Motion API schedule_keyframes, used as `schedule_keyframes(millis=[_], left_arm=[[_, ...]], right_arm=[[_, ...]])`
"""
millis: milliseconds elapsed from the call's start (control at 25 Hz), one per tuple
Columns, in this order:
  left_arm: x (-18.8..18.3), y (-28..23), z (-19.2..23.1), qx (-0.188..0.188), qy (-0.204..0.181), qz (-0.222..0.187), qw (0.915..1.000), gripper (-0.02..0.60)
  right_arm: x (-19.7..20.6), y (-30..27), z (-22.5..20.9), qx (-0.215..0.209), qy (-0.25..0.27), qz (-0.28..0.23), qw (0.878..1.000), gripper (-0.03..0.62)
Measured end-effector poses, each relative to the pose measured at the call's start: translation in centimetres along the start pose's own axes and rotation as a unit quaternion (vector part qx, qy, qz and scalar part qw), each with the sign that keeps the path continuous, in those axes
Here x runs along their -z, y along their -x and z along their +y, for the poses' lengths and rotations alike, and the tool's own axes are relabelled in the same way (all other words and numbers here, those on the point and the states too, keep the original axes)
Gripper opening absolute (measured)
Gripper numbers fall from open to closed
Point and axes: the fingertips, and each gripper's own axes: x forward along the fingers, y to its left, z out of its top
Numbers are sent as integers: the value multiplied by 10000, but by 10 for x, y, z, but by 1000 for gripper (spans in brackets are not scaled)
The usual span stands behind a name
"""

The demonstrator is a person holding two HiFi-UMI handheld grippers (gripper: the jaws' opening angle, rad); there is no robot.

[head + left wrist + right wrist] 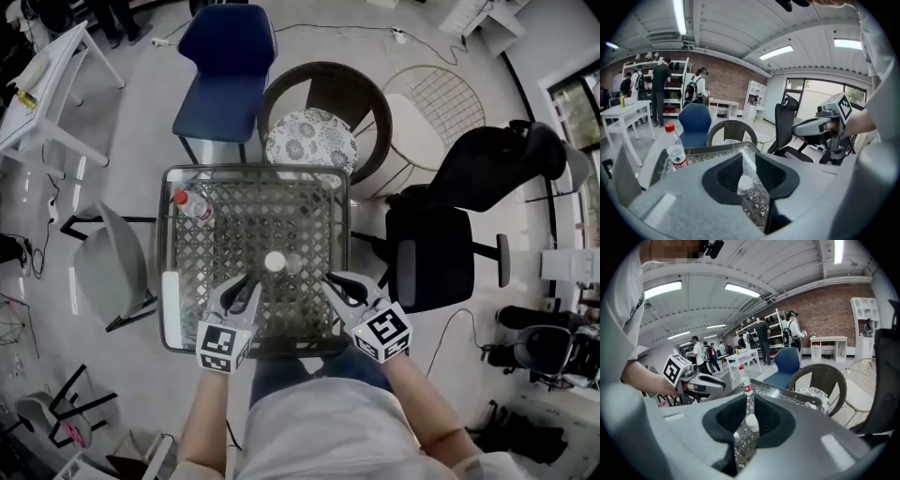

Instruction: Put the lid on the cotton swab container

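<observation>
Barely getting started here: the left tool (242, 286) and right tool (339, 283) are both hovering slightly parted and empty over the near edge of the bench (253, 170). The cotton swab container (274, 262) is sitting mid-bench just ahead, and what looks like its clear lid (294, 264) is lying right beside it, not on yet.

Table (253, 170) w/ lattice top, centre. Bottle (192, 204), red cap, upright nr its far-left corner. Behind table: blue chair (228, 66) on left, wicker chair (367, 112) w/ patterned cushion (309, 141) beside it, wire chair (441, 103) further rt. Black office chair (441, 253) just rt of table, grey chair (112, 272) on its left. White desk (47, 84) far left. People (660, 86) w/ backpacks stand at shelves (675, 101); brick wall (731, 84) behind.
</observation>
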Motion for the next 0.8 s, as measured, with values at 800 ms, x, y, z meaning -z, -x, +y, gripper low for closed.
schedule_keyframes(millis=[800], left_arm=[[137, -110, 13, 1497, -1078, 1591, 9699, 287]], right_arm=[[104, -79, -25, 508, -894, 1092, 9887, 167]])
